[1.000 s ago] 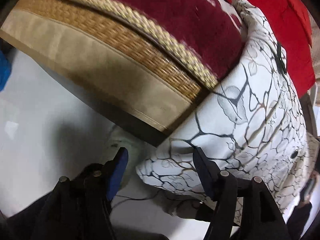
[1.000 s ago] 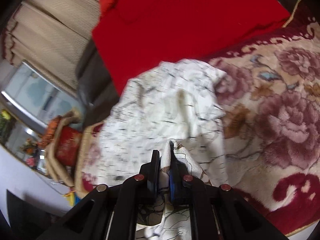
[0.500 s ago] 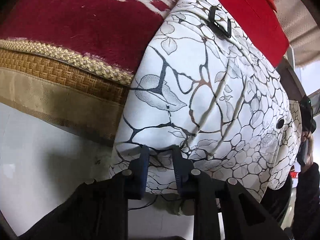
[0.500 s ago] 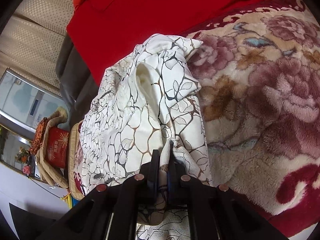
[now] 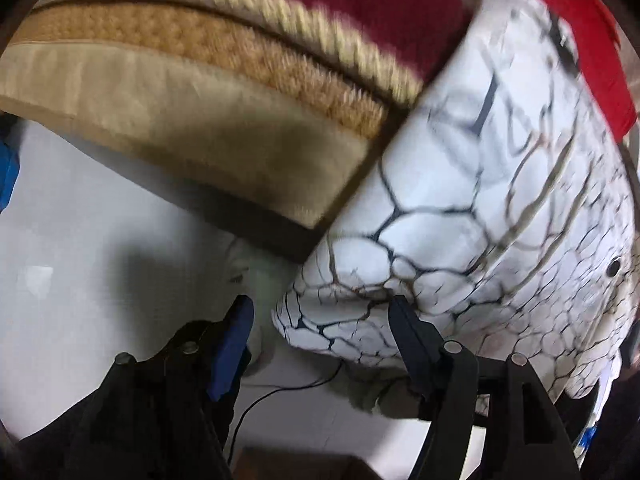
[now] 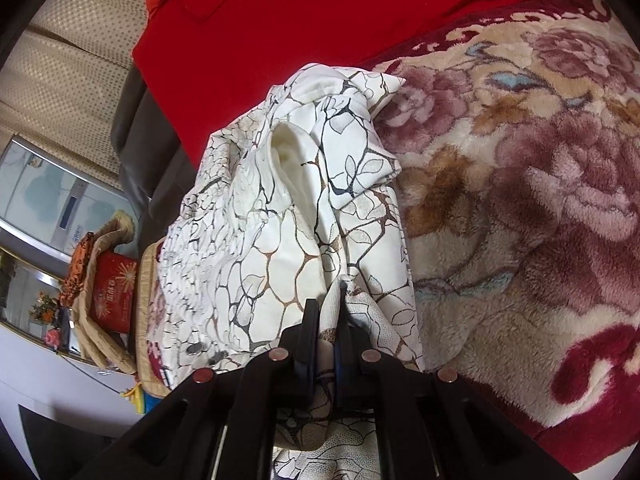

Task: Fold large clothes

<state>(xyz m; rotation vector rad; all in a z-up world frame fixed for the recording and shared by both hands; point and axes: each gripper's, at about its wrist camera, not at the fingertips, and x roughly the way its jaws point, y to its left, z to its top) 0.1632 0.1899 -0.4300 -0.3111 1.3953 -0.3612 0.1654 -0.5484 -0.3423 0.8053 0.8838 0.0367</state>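
The white garment (image 6: 280, 216) with a dark vein print lies bunched on the floral blanket (image 6: 520, 184) of the bed, one end draped over the bed's edge, with the red cloth (image 6: 320, 12) beyond it. The right gripper (image 6: 325, 316) is pressed together on a fold of the garment at its near end; the left gripper (image 5: 320, 312), whose jaws have just been opening, stands spread with the garment's hanging corner between its fingers, and neither pad presses on it. To the left of the garment, off the bed, a tan fabric basket (image 6: 92, 280) holds a red box (image 6: 114, 292).
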